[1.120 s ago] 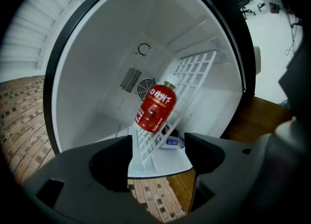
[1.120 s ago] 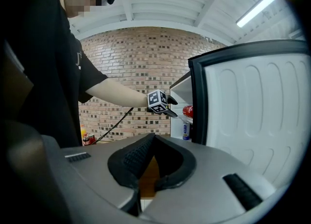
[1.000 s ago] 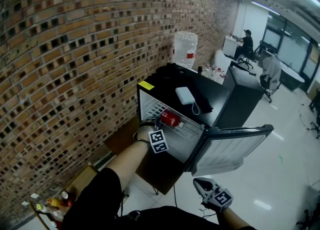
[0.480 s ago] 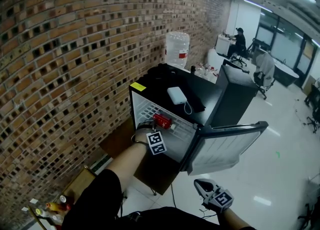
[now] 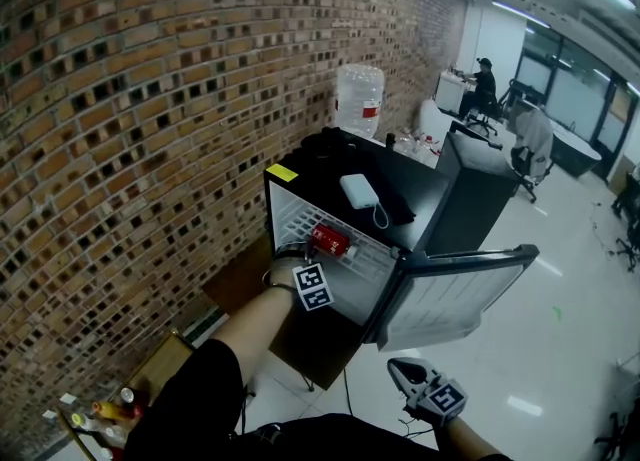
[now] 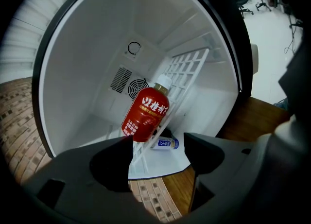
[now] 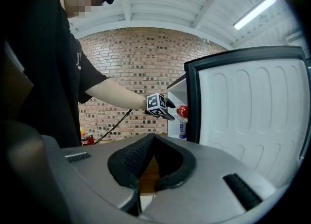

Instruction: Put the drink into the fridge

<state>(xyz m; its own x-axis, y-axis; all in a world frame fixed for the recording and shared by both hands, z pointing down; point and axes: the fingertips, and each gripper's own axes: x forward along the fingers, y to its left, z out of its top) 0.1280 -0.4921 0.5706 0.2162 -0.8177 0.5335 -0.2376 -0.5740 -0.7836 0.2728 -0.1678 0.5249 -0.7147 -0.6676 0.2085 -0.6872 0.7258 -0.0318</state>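
The left claw [image 6: 158, 139] is reaching into the open fridge [image 6: 87, 48] with its jaws spread wide and nothing between the pads. The drink [image 6: 146, 113], a red bottle with a white cap, is lying tilted on the wire shelf [image 6: 187, 72] just ahead of the claw. Its base is sitting close above the left jaw tip, and I cannot tell if they are touching.

It seems the bottle is already let go, so the step in hand is probably taking the claw out. I would be pulling it straight back with the jaws kept wide, because a bottle on its side may roll off the wires if a pad drags it.

Below the claw, a small blue-labelled bottle [image 6: 165, 143] is lying on the fridge floor. To the right, the door [image 7: 252, 116] is standing open. The right claw [image 7: 152, 138] is waiting low and well apart, pressed together and empty.
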